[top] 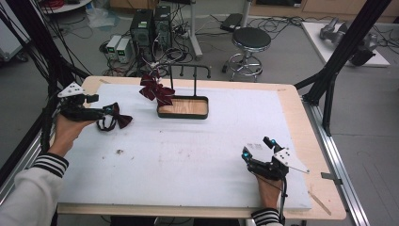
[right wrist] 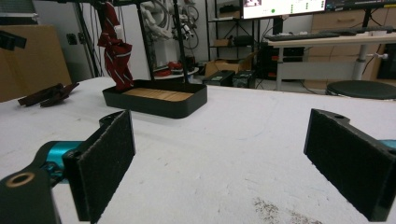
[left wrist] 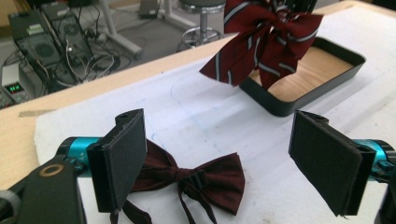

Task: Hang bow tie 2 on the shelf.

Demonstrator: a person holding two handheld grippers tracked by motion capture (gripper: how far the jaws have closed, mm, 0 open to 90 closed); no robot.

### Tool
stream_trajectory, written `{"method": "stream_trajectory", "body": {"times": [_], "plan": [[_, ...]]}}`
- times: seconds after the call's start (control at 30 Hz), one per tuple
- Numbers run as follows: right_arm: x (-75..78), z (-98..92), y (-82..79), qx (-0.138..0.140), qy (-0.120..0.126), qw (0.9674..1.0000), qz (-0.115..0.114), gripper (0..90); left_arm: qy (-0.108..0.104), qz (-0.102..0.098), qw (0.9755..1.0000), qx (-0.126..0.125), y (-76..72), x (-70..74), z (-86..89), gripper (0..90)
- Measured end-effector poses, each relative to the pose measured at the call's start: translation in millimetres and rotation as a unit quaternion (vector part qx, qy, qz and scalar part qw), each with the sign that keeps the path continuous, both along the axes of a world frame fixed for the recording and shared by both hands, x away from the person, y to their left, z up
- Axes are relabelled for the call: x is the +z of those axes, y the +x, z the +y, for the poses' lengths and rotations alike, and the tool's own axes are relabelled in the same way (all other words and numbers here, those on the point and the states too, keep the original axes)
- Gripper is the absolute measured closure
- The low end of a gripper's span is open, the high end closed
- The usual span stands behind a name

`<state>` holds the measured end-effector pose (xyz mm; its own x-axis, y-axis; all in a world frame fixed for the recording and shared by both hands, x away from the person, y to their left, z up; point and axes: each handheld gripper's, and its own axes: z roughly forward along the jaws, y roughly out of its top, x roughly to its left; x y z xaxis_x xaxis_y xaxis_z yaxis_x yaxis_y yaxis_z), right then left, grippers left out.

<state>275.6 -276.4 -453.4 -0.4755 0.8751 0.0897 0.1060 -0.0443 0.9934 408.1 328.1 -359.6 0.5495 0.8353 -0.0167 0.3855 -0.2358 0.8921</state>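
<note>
A dark maroon bow tie (top: 117,121) (left wrist: 205,179) lies flat on the white mat at the left, its strap trailing toward me. My left gripper (top: 107,113) (left wrist: 224,163) hovers open right at it; the left jaw covers one wing and the right jaw stands apart from it. A striped maroon bow tie (top: 155,92) (left wrist: 266,32) (right wrist: 114,51) hangs from a black rack over a black tray with a wooden floor (top: 202,114) (left wrist: 303,74) (right wrist: 159,100). My right gripper (top: 256,148) (right wrist: 219,163) rests open near the front right, nothing between its jaws.
The white mat (top: 188,155) covers most of the wooden table. The rack's black bar (top: 190,68) rises behind the tray. Beyond the far edge stand a stool (top: 251,40), computer towers (top: 150,26) and cables. Black frame posts flank both sides.
</note>
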Motion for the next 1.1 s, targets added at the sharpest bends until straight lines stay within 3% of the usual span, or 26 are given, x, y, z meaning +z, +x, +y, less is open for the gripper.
{"method": "stream_trajectory", "body": {"times": [0.23,0.37,0.63,0.87,1.1], "plan": [[0.0,-0.2,0.1,0.000,-0.001,1.0000,-0.001,8.0,0.013,0.038,0.9992,0.009,12.5,-4.8,-5.3,22.4],[0.0,-0.2,0.1,0.000,-0.001,1.0000,-0.001,8.0,0.023,0.065,0.9974,0.020,18.1,-7.8,-10.8,23.2],[0.0,-0.3,-0.1,0.002,-0.001,1.0000,-0.001,8.0,0.039,0.102,0.9935,0.032,27.4,-12.8,-18.8,24.4],[0.0,-0.5,-0.1,0.003,0.000,1.0000,-0.001,8.0,0.035,0.150,0.9872,0.042,32.7,-19.4,-25.5,26.2],[-0.1,-0.6,-0.3,0.004,0.002,1.0000,-0.001,8.0,0.028,0.180,0.9816,0.057,36.4,-23.8,-27.2,29.2]]}}
